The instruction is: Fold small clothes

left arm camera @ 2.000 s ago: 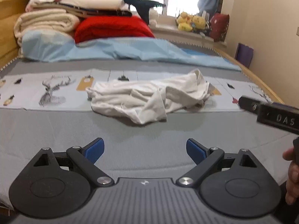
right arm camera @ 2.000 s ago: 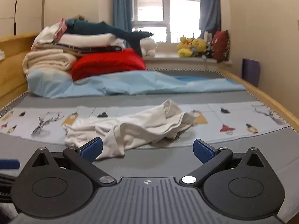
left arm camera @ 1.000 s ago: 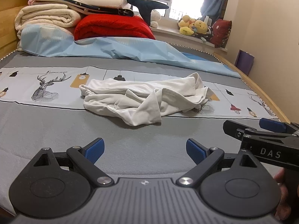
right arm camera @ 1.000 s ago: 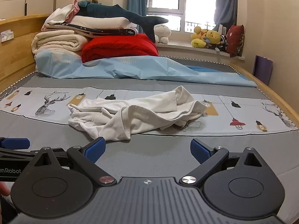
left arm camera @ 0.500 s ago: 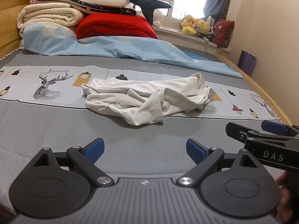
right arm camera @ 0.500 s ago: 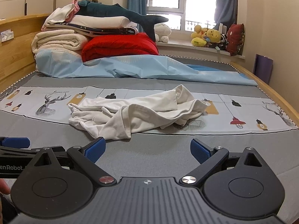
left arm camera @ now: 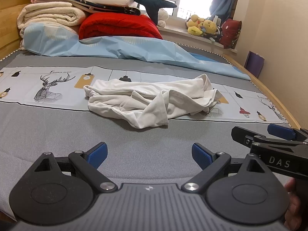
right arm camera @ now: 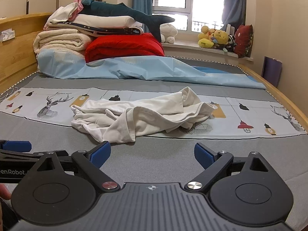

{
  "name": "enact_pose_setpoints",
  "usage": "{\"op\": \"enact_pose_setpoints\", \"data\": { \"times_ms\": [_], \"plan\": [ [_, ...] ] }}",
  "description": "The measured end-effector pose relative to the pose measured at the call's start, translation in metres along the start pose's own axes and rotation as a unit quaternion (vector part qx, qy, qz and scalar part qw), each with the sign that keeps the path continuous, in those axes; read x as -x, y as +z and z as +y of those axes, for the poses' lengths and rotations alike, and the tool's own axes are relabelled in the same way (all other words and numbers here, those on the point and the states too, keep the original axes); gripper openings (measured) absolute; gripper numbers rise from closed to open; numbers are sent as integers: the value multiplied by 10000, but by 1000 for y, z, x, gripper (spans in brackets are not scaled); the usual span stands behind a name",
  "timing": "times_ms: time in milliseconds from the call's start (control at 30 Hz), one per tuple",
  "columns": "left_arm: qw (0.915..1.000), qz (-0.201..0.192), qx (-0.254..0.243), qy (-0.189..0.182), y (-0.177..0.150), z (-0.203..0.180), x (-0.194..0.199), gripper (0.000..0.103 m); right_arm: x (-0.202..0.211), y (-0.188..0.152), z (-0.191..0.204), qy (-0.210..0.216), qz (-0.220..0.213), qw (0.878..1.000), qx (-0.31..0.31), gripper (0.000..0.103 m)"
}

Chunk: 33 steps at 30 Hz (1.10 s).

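Crumpled white garment [left arm camera: 150, 100] on bed [left arm camera: 57, 127]; left gripper [left arm camera: 149, 155] and right gripper [right arm camera: 152, 154] jaws wide apart, empty.

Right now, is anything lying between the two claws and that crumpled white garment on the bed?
Nothing visible. Only bare grey bedspread lies between the open left claw, the open right claw and the white garment. The folded bedding sits beyond the garment, out of the path.

Soft, creased white cloth garment [left arm camera: 150, 100] on a matt woven grey bedspread [left arm camera: 57, 127] — smooth wooden bed frame [right arm camera: 284, 100]
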<state>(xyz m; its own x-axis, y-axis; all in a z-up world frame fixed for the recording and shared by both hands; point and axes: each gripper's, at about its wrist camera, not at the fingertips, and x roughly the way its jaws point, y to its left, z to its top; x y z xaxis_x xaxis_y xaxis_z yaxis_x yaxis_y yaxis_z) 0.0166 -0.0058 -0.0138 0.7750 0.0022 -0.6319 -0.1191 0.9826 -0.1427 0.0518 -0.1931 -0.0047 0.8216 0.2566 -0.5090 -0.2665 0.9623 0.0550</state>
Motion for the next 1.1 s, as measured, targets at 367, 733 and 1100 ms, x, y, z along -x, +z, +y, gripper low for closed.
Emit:
{"op": "enact_pose_setpoints", "data": {
  "times_ms": [367, 733, 1100],
  "plan": [
    [10000, -13, -88, -35, -1, -3, 0, 96, 3, 0, 5, -18, -39, 9998, 181, 84],
    [9998, -193, -98, 40, 3, 3, 9, 96, 2, 13, -10, -151, -263, 9995, -65, 83],
    [9954, 144, -816, -489, 46, 3, -29, 38, -35, 30, -99, -312, -268, 9976, -554, 68]
  ]
}}
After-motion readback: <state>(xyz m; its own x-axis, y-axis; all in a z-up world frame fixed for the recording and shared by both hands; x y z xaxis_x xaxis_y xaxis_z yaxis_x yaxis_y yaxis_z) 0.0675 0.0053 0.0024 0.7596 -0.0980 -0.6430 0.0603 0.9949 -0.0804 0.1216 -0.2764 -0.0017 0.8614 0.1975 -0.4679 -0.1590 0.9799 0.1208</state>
